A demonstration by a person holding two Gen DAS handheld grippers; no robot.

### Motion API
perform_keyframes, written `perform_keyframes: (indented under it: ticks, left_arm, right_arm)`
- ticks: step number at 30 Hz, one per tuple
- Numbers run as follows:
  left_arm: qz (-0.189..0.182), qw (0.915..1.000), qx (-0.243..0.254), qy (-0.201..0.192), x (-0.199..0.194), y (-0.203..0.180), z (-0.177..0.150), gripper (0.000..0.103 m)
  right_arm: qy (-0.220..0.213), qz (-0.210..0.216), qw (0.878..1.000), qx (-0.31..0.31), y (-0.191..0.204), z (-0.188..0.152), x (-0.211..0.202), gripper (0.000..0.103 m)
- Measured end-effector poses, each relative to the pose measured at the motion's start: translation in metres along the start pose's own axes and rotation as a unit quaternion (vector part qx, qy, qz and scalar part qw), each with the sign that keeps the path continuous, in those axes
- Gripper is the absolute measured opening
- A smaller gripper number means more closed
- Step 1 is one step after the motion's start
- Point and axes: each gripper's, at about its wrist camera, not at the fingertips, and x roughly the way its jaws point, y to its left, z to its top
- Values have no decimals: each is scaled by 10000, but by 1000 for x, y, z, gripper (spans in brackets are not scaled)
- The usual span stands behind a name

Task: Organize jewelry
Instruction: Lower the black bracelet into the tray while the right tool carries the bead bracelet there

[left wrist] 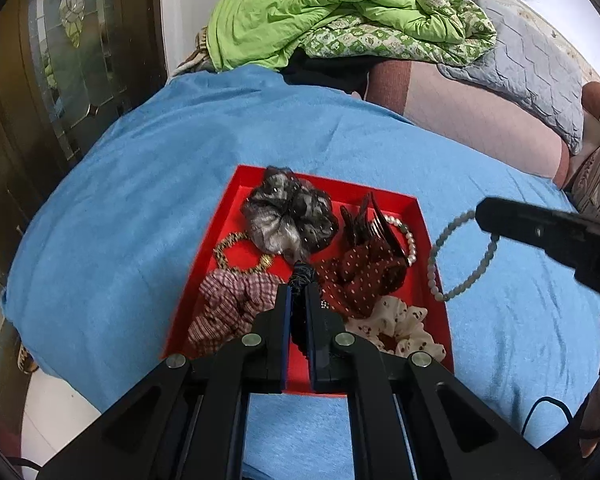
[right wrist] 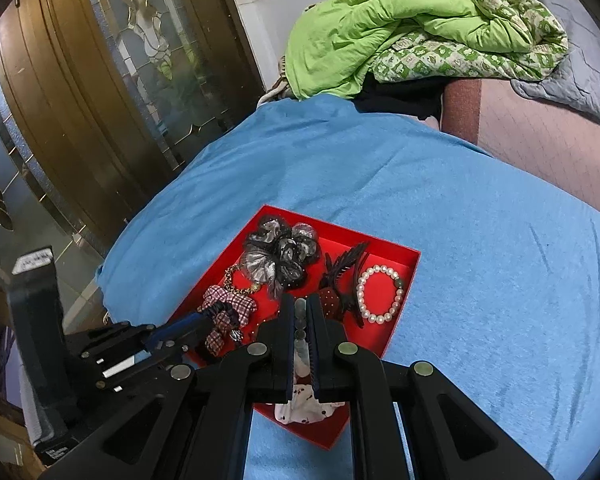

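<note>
Left gripper (left wrist: 298, 292) jaws are clamped on a dark scrunchie (left wrist: 300, 276), held over the red tray (left wrist: 430, 248) near its middle. Right gripper (right wrist: 300, 312) jaws are clenched on a pale green bead bracelet (left wrist: 440, 268), which dangles over the tray's right edge, half above the blue towel (left wrist: 140, 200) on the bed.

Risks:
- Bracelet loop hangs across the tray wall. Release here and it likely drapes over the rim or lands on the towel, not inside.
- Tray is crowded: grey scrunchie (left wrist: 290, 216), plaid scrunchie (left wrist: 228, 304), red dotted bow clip (left wrist: 364, 276), white floral scrunchie (left wrist: 396, 328), gold chain bracelet (left wrist: 236, 256), pearl bracelet (right wrist: 380, 296). Dropping the dark scrunchie could bury the chain or snag on the clip's comb teeth.
- Both grippers sit close over the tray; jaws could collide.

Hard to see:
- Only a few beads show between the right jaws; grip depth unclear.
- Left jaws hide most of the dark scrunchie and the tray floor beneath.
- Tray's near edge is cut off by both grippers.
</note>
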Motion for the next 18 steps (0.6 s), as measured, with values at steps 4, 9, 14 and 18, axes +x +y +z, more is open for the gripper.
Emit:
perform_keyframes:
  ticks: [4, 9, 14, 18]
  left_arm:
    - [43, 10000, 77, -16, 2, 4, 6, 6]
    - [-26, 10000, 48, 31, 6, 13, 8, 6]
    - [-135, 9998, -31, 130, 13, 18, 5, 6]
    - [-159, 9998, 2, 156, 16, 19, 6, 6]
  right_arm:
    - [22, -26, 10000, 58, -2, -2, 2, 7]
    - [33, -77, 9999, 139, -4, -5, 2, 7]
    - [63, -146, 9997, 169, -4, -6, 5, 7]
    - [76, -183, 9996, 185, -5, -5, 7, 7]
